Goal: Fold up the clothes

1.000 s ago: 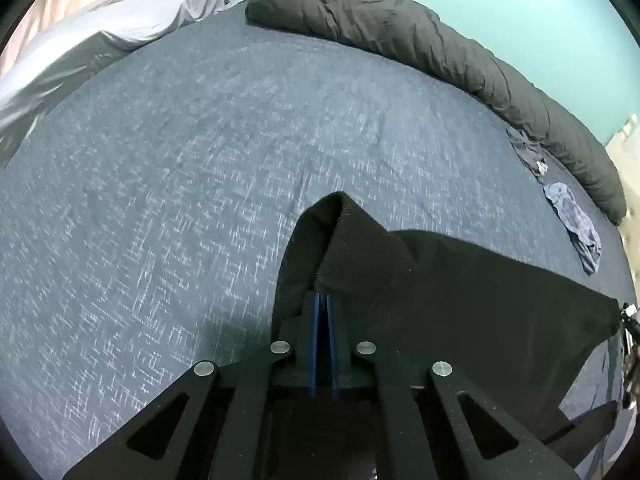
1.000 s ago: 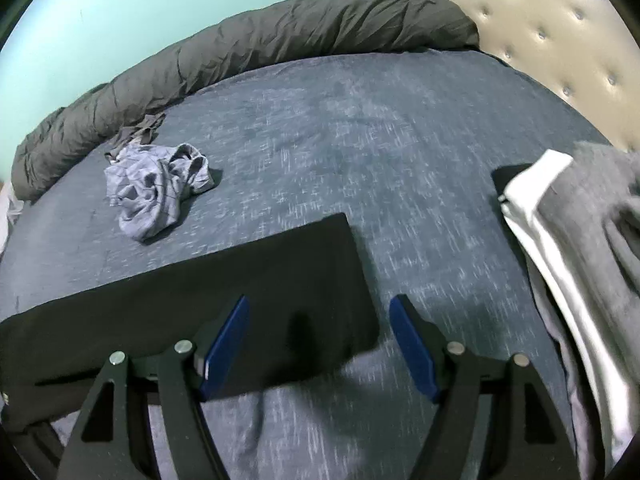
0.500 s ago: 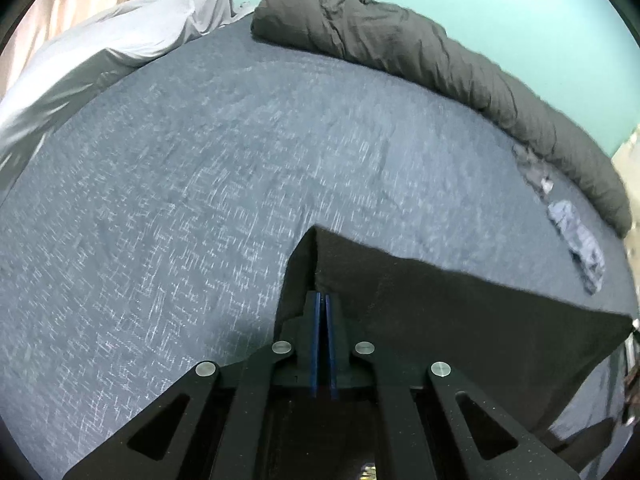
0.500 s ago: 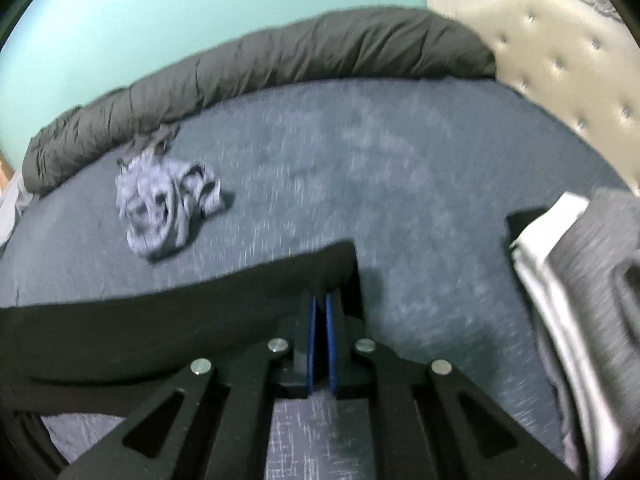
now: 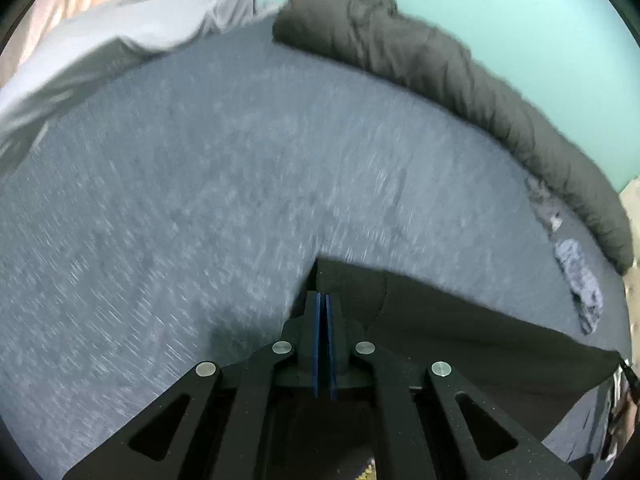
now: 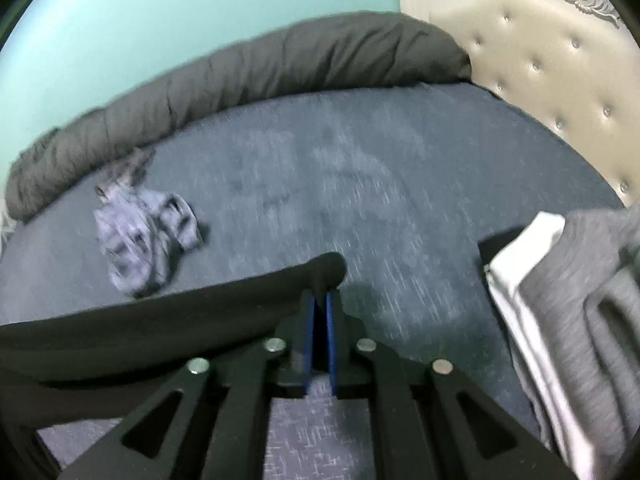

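A black garment (image 5: pixel 460 328) hangs stretched between my two grippers above the blue-grey bed (image 5: pixel 200 200). My left gripper (image 5: pixel 322 300) is shut on its left corner. My right gripper (image 6: pixel 319 300) is shut on its right corner, and the black garment (image 6: pixel 180 320) runs off to the left in that view. The cloth is taut and lifted off the sheet. Both views are blurred by motion.
A rolled dark grey duvet (image 5: pixel 460 76) lies along the far edge by the teal wall. A crumpled light grey garment (image 6: pixel 140 240) lies on the bed. Folded grey and white clothes (image 6: pixel 560 320) are stacked at the right, near the tufted headboard (image 6: pixel 552 76). A light sheet (image 5: pixel 120 40) lies far left.
My right gripper, open over the garment a second ago, has shut on its corner and lifted it. The left gripper stays shut; the garment has pulled taut between them.
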Available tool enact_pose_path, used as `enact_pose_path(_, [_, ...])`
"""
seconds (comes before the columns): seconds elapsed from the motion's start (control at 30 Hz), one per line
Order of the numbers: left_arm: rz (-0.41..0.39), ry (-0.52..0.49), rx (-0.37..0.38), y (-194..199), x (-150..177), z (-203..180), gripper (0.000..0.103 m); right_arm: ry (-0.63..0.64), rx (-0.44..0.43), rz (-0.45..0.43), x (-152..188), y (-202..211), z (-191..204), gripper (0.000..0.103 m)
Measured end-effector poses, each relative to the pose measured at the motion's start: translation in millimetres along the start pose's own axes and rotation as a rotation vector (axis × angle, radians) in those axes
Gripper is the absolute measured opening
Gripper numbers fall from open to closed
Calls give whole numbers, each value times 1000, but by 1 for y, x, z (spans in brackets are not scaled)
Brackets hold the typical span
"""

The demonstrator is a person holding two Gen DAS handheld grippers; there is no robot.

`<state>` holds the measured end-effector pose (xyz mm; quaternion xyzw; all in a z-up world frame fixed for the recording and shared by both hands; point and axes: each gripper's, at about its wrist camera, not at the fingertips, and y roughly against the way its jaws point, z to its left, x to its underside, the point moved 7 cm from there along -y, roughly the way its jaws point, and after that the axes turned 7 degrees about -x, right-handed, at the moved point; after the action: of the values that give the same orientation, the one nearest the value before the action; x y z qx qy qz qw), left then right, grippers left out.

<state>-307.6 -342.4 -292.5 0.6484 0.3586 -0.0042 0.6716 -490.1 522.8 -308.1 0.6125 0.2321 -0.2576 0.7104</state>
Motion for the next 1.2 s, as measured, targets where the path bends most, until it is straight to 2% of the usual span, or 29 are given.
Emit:
enact_pose_path(0.07, [38, -41, -22, -14, 11, -6, 8, 3, 35, 24, 10, -9, -1, 27])
enact_pose_path(0.1, [60, -56, -25, -20, 17, -8, 8, -2, 31, 35, 14, -11, -2, 32])
enact_pose_path(0.13, [70, -70, -33, -24, 22, -9, 9, -6, 12, 38, 18, -11, -1, 42])
enact_pose_path(0.17, [66, -79, -41, -24, 25, -8, 16, -1, -10, 37, 21, -10, 0, 49])
enact_pose_path(0.27, [62, -90, -55, -22, 34, -3, 33, 4, -22, 49, 31, -6, -4, 51])
enact_pose_path(0.4, [76, -103, -49, -15, 52, 6, 40, -52, -65, 63, 48, -1, -6, 55])
enact_pose_path(0.6, [86, -88, -2, 8, 82, 20, 42, -140, -134, 82, 72, 8, -8, 57])
enact_pose_path(0.77, [98, -72, 34, 37, 109, 34, 43, -132, -184, 98, 86, 32, 6, 57])
enact_pose_path(0.9, [115, -36, 71, 58, 133, 45, 52, -111, -252, 110, 103, 66, 19, 58])
enact_pose_path(0.97, [117, -29, 94, 68, 148, 47, 53, -108, -282, 115, 114, 82, 24, 61])
enact_pose_path(1.13, [136, -24, 143, 89, 186, 47, 58, -85, -305, 140, 156, 122, 25, 66])
enact_pose_path(1.2, [149, 0, 171, 96, 203, 48, 66, -77, -305, 165, 175, 134, 24, 68])
